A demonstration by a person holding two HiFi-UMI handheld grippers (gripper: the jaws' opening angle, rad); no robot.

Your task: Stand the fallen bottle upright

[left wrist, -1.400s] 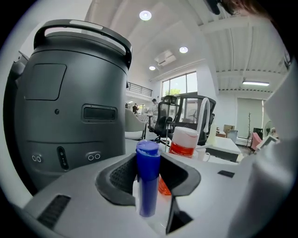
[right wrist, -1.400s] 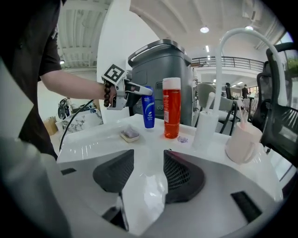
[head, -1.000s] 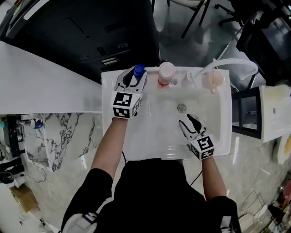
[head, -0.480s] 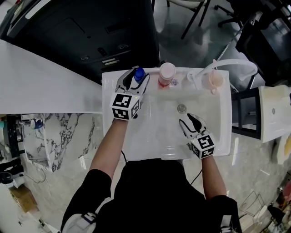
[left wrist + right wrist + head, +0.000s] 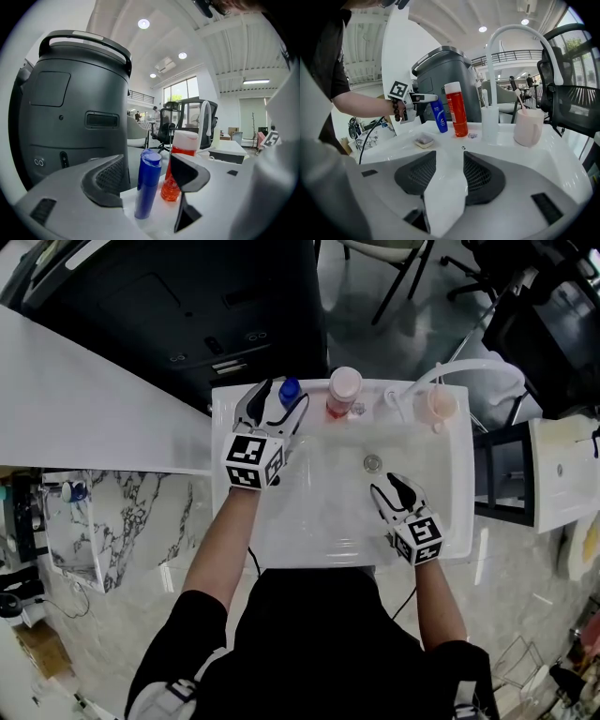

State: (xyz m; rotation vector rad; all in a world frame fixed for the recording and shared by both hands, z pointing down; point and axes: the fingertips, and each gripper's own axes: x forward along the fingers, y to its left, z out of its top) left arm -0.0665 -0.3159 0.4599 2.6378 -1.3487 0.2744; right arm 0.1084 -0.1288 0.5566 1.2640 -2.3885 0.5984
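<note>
A blue bottle (image 5: 289, 390) stands upright on the back left ledge of the white sink (image 5: 319, 521). My left gripper (image 5: 278, 396) is around it and its jaws are opening. In the left gripper view the blue bottle (image 5: 147, 185) rises between the two pads (image 5: 108, 180) with a gap on each side, so neither presses on it. From the right gripper view the blue bottle (image 5: 438, 114) shows beside the left gripper (image 5: 423, 97). My right gripper (image 5: 394, 491) hovers over the basin's front right, open, with nothing between the jaws of this right gripper (image 5: 449, 173).
A red-orange bottle (image 5: 343, 390) with a white cap stands just right of the blue one. A curved white faucet (image 5: 469, 371), a clear tumbler (image 5: 490, 123) and a pink cup (image 5: 442, 404) line the back right. A small dish (image 5: 424, 139) sits at the left. A dark grey bin (image 5: 70, 108) stands behind.
The left gripper's jaws have spread apart from the blue bottle, which stays standing. The right gripper has not moved.
</note>
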